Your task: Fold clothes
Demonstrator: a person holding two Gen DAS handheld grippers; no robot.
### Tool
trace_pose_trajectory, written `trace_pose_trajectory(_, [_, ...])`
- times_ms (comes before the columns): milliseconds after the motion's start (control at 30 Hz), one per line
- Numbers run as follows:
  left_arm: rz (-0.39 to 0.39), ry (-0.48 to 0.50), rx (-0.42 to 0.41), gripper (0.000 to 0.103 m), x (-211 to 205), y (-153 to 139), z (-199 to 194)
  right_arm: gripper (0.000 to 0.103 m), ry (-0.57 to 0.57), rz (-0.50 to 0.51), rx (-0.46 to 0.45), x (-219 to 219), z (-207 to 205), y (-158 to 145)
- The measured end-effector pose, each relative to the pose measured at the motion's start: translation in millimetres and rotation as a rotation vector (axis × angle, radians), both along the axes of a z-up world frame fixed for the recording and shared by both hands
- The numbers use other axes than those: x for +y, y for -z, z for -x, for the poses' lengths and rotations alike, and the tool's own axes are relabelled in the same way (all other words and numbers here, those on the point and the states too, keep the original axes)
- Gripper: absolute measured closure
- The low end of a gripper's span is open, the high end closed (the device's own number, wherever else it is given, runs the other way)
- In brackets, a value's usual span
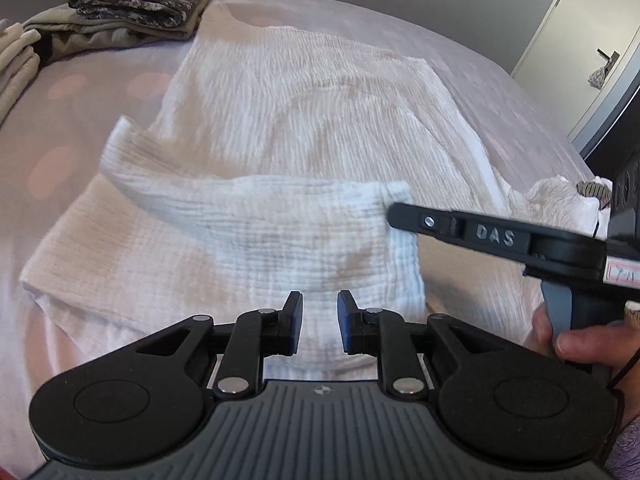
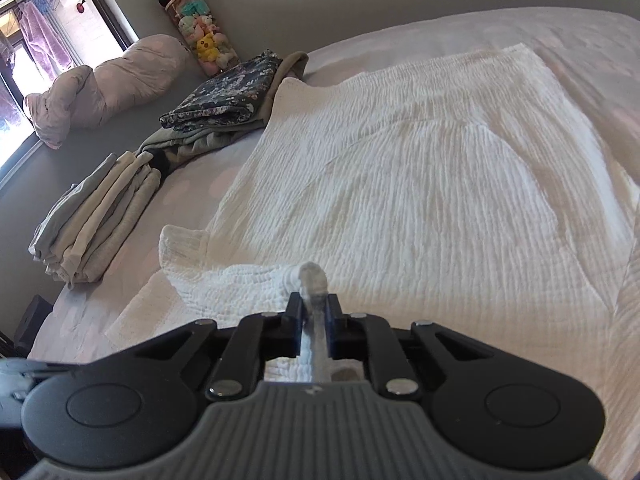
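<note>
R gripper (image 2: 314,312) is clamped on a bunched edge of the white crinkle-gauze garment (image 2: 420,168); a wad of fabric sticks up between the pads and more runs back toward the cam. From L cam the R gripper (image 1: 394,210) comes in from 3 o'clock w/ its tip at the corner of the folded-over flap (image 1: 280,232).

L gripper (image 1: 320,326): jaws narrow but w/ a clear gap, nothing in them, hovering over the near part of the flap.

Garment lies spread on the pale pink bedsheet (image 1: 100,80), long axis approx 6→12 o'clock in both cams. A near portion is doubled over, its fold edge running 9→3 across L cam. From the R claw the bulk of the cloth lies at 12–1 o'clock.

Key relation: the held edge is at the 6 o'clock end and the flat body is dead ahead, so any carry goes along the long axis toward 12. R has the cloth; L is closer to the flap's free left side at 9–10 o'clock and would be the one to pin or grab there.

Can't tell if the flap is being laid down or picked back up; scene fits both.

Folded stacks at 10–11 o'clock: camo-print piece (image 2: 224,92) on an olive one, grey/beige stack (image 2: 96,216) beside it, well clear.
</note>
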State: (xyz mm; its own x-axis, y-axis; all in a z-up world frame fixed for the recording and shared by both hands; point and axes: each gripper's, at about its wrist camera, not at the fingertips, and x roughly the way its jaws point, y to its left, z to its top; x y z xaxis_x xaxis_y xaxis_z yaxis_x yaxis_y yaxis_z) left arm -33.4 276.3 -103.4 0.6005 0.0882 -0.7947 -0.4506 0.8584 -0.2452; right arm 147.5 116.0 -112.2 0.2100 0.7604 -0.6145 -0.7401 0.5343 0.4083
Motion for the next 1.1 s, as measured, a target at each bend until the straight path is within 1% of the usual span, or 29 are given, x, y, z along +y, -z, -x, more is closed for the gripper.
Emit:
trace_pose_trajectory(133, [-0.026,-0.055,-0.004,0.085,46,-26,15,0.091,0.02,0.002,0.003,-7,-6,-12])
trace_pose_trajectory(200, [-0.036,-0.086,0.006,0.082,74,-40,24,0.091,0.034,0.005,0.014,-11,-13,-17])
trace_pose_trajectory(233, [-0.042,-0.1,0.015,0.081,87,-45,28,0.096,0.042,0.007,0.018,-13,-18,-19])
trace_pose_trajectory(267, [-0.054,-0.113,0.029,0.08,99,-49,30,0.099,0.051,0.007,0.024,-15,-23,-21])
trace_pose_trajectory(333, [-0.088,-0.129,0.055,0.08,120,-52,29,0.099,0.074,0.006,0.039,-20,-35,-23])
trace_pose_trajectory(433, [-0.108,-0.132,0.07,0.08,142,-49,23,0.099,0.109,0.025,0.042,-23,-51,-19])
trace_pose_trajectory(533, [-0.088,-0.128,0.065,0.08,155,-38,10,0.099,0.14,0.041,0.073,-26,-61,-8])
trace_pose_trajectory(633, [-0.051,-0.143,0.067,0.077,165,-25,-5,0.099,0.17,0.101,0.08,-28,-63,4])
trace_pose_trajectory(667, [-0.035,-0.147,0.071,0.075,169,-19,-12,0.094,0.181,0.12,0.084,-29,-64,8])
trace_pose_trajectory(733, [-0.007,-0.154,0.073,0.074,175,-9,-24,0.094,0.203,0.139,0.095,-32,-66,14])
trace_pose_trajectory(800, [0.022,-0.174,0.065,0.074,183,2,-33,0.091,0.225,0.127,0.109,-37,-69,15])
trace_pose_trajectory(867, [0.054,-0.191,0.058,0.074,189,10,-38,0.074,0.241,0.106,0.122,-40,-72,16])
trace_pose_trajectory(900, [0.07,-0.198,0.054,0.074,191,14,-39,0.071,0.236,0.092,0.123,-38,-72,16])
trace_pose_trajectory(1100, [0.167,-0.24,0.034,0.073,206,35,-48,0.069,0.175,0.061,0.111,-18,-60,19])
